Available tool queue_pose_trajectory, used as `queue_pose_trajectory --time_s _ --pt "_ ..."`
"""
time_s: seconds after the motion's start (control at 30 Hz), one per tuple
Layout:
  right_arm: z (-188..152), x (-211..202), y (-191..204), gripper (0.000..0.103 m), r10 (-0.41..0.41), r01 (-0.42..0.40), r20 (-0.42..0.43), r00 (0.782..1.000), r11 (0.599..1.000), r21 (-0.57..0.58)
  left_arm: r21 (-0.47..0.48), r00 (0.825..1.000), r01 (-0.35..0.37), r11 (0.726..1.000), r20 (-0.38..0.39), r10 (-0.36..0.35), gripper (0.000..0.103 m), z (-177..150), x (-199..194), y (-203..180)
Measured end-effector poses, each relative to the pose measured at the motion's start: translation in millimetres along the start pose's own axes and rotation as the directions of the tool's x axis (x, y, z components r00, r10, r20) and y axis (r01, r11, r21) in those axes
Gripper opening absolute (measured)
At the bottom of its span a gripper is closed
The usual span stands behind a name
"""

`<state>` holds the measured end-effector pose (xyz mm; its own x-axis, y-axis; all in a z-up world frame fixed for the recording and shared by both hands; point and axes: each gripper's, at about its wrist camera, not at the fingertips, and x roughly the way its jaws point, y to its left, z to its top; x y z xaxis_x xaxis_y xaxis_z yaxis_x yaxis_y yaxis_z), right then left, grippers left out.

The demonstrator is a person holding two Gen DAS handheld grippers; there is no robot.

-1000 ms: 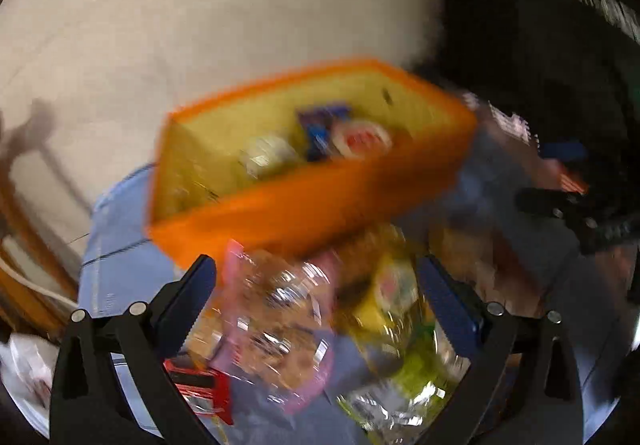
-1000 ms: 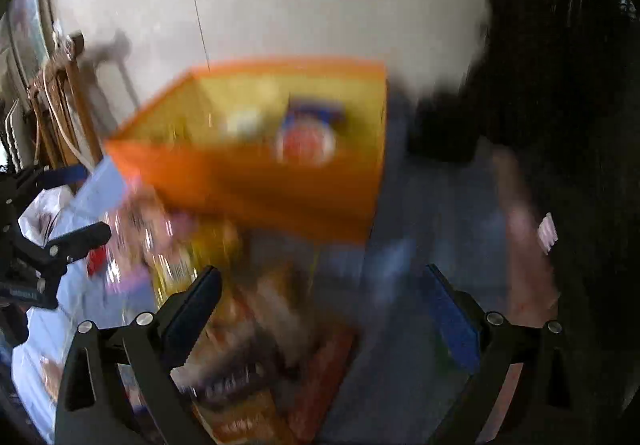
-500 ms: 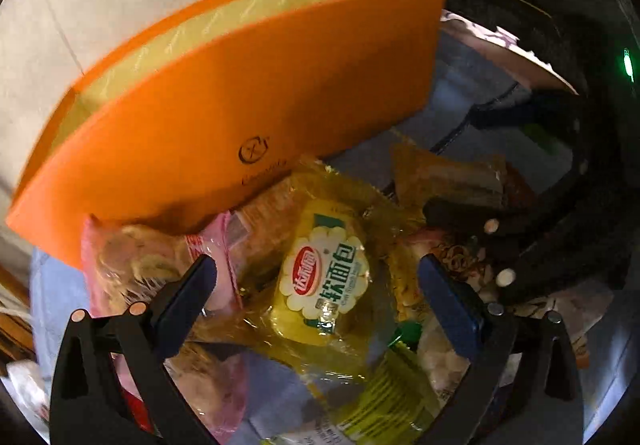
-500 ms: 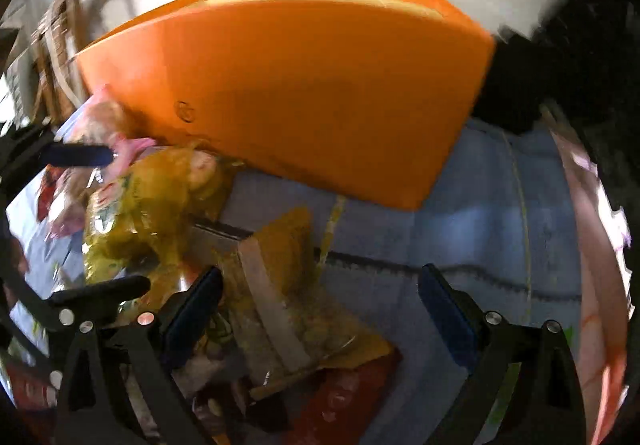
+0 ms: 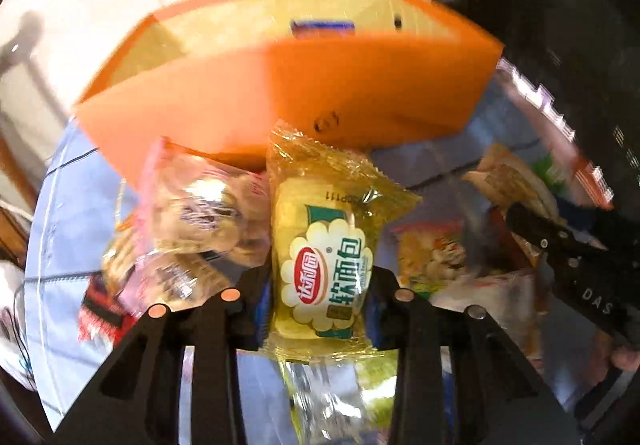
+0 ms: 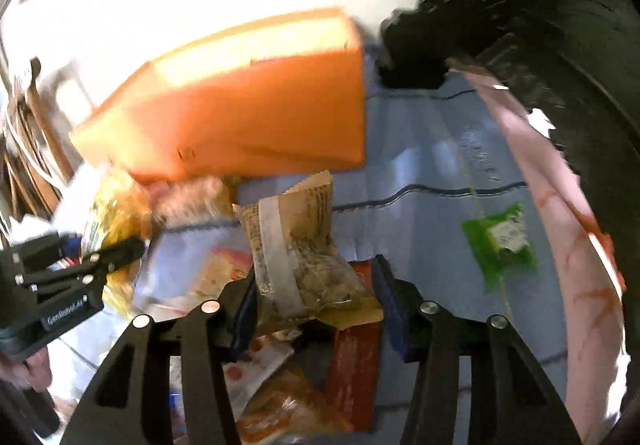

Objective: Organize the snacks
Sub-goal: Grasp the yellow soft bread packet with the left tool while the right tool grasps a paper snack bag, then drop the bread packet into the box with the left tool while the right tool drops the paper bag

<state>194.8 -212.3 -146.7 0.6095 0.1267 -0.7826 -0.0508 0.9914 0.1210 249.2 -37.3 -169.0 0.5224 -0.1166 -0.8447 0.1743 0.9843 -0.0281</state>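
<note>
My left gripper (image 5: 318, 309) is shut on a yellow soft-bread packet (image 5: 324, 257) and holds it above the snack pile, in front of the orange box (image 5: 304, 89). My right gripper (image 6: 314, 309) is shut on a brown crinkled snack packet (image 6: 300, 253) with a pale stripe, lifted over the pile. The orange box also shows in the right wrist view (image 6: 248, 117), behind the packet. A blue packet (image 5: 322, 27) sticks up inside the box. The other gripper shows at the edge of each view.
A pink clear cookie bag (image 5: 196, 213) lies left of the yellow packet. Several loose packets lie on the blue cloth (image 6: 432, 173), among them a green one (image 6: 500, 245) to the right and a red one (image 6: 354, 361). A dark object stands at the back right.
Both grippers have gone from wide open to shut, the left on the yellow bread packet and the right on the brown packet, and both packets have come up off the pile.
</note>
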Motion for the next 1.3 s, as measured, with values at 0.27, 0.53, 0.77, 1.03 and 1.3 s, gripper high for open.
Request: queue_pose_trajectory --time_s 0.27,0.53,0.77,1.03,1.3 --pt "53 -71 2 0.053 0.081 -0.086 0.192 0.978 0.996 0.018 -0.111 0.985 -0.147 0.983 0.076 0.156 0.034 20 -79 21" --pt "143 -89 20 0.053 0.057 -0.053 0.297 0.953 0.998 -0.023 -0.165 0.948 -0.240 0.957 0.171 0.267 0.034 86 -122 59" --pt "193 -77 41 0.053 0.052 -0.039 0.272 0.961 0.998 -0.053 -0.166 0.909 -0.323 0.932 0.220 0.354 0.034 144 -130 75" --pt "204 -51 52 0.053 0.049 -0.042 0.240 0.970 0.999 -0.035 -0.137 0.924 -0.274 0.952 0.237 0.300 0.035 162 -108 70" --pt "198 -52 52 0.099 0.024 -0.020 0.273 0.962 1.000 -0.018 -0.158 0.906 -0.300 0.941 0.261 0.333 0.099 156 -102 78"
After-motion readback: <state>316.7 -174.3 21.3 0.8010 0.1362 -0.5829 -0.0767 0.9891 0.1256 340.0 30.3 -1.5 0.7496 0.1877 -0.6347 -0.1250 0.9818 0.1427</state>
